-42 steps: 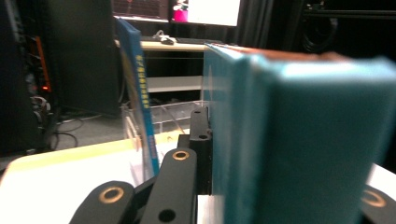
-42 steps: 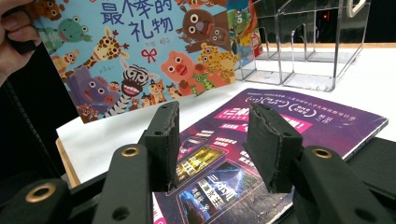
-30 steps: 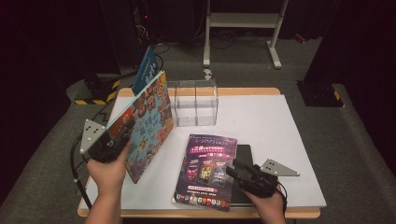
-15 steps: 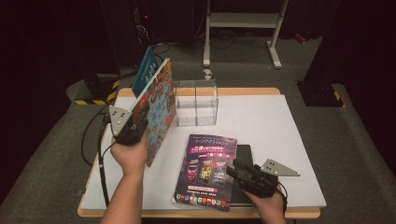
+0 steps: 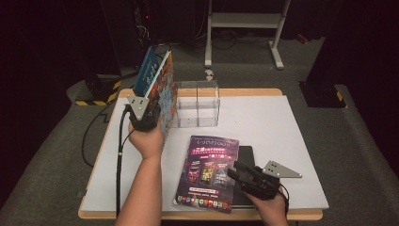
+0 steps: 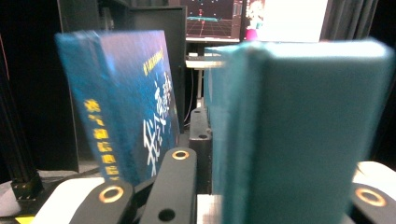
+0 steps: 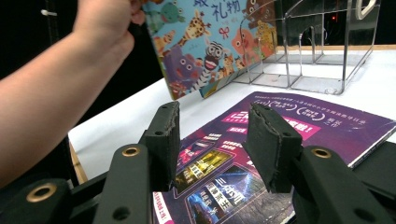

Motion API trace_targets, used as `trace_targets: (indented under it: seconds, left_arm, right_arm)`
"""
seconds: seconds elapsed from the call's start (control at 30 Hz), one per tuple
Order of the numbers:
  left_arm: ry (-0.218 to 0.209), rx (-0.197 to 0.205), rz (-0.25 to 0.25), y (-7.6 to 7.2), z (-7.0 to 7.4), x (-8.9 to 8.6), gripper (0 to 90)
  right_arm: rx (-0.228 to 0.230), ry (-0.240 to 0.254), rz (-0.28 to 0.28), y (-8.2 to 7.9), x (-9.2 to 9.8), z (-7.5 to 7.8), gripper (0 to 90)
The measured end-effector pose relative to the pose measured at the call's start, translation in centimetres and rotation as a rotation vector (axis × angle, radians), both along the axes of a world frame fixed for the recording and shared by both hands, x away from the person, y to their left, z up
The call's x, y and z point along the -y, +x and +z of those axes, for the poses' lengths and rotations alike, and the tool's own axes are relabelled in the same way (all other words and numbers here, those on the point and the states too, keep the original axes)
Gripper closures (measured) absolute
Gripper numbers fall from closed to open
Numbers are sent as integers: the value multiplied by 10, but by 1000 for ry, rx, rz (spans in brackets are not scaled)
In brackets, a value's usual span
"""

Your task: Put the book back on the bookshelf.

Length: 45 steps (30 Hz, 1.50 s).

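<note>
My left gripper [image 5: 149, 118] is shut on a colourful animal picture book [image 5: 167, 93] and holds it upright on edge, just left of a clear acrylic rack [image 5: 197, 104]. In the left gripper view the book's teal edge [image 6: 299, 135] sits between the jaws. A blue book [image 5: 146, 70] leans behind it, and its cover with yellow characters [image 6: 126, 98] is close ahead. My right gripper [image 5: 237, 172] stands open over the right edge of a purple magazine [image 5: 207, 172] that lies flat. Nothing is between its fingers [image 7: 212, 140], and the magazine cover [image 7: 299, 121] lies below them.
A black flat item [image 5: 247, 157] lies partly under the magazine's right side. The white table top [image 5: 282, 132] is bare at the right and back right. The rack's dividers [image 7: 322, 51] stand beyond the magazine. A forearm [image 7: 56, 79] crosses the left side of the right gripper view.
My left gripper has carried the picture book up and toward the back, turning it from a slant to nearly upright beside the rack. The right gripper has stayed in place.
</note>
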State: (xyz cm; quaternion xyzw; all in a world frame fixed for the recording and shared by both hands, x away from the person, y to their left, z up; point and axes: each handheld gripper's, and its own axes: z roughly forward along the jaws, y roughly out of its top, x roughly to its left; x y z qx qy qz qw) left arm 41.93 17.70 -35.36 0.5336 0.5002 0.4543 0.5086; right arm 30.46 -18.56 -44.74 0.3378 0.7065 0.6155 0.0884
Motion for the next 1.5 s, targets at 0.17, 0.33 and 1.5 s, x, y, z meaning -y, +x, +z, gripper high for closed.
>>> trace_targets:
  seconds: [0.17, 0.33, 1.5]
  left_arm:
    - [-26, 5, 11, 1, -13, -2, 809]
    - [-10, 20, -5, -9, -25, -4, 805]
    - [88, -60, 32, -25, -23, -14, 782]
  right_arm:
    - [-6, -1, -1, 1, 0, -1, 542]
    - [-13, -5, 2, 1, -1, -3, 543]
    - [-24, -17, 16, 0, -6, -7, 543]
